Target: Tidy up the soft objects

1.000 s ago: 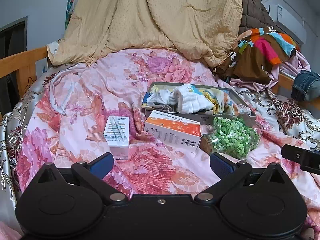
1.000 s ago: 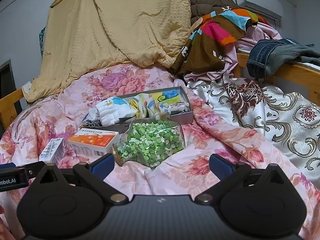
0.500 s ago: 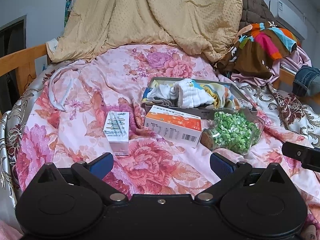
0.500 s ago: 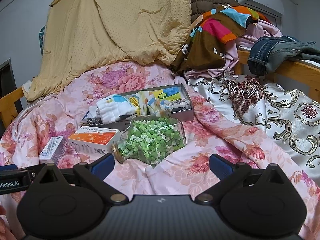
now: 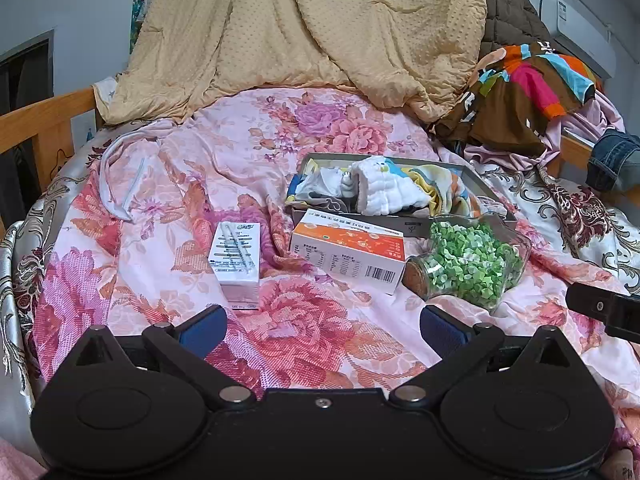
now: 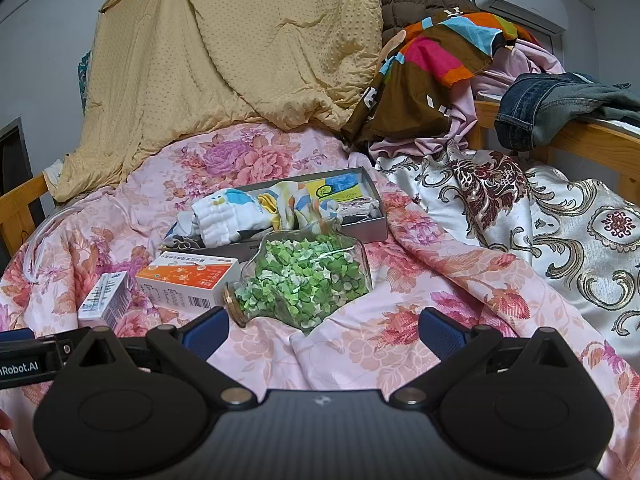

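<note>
Left wrist view: your left gripper [image 5: 322,326] and right gripper [image 6: 323,327] hover spread and empty, while the grey tray [image 5: 478,180] corrals the rolled cloths [image 5: 386,196].

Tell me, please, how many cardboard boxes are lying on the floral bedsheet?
2: the white box lies left, and the orange-and-white box sits right of it, against the grey tray. More may be hidden.

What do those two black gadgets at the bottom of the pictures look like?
Both look alike: the left gripper and right gripper have matte black bodies with two round discs, silver screws and angled black arms ending in blue ribbed fingers. White lettering ending "Robot.AI" marks the left one's side, seen from the right camera.
</note>
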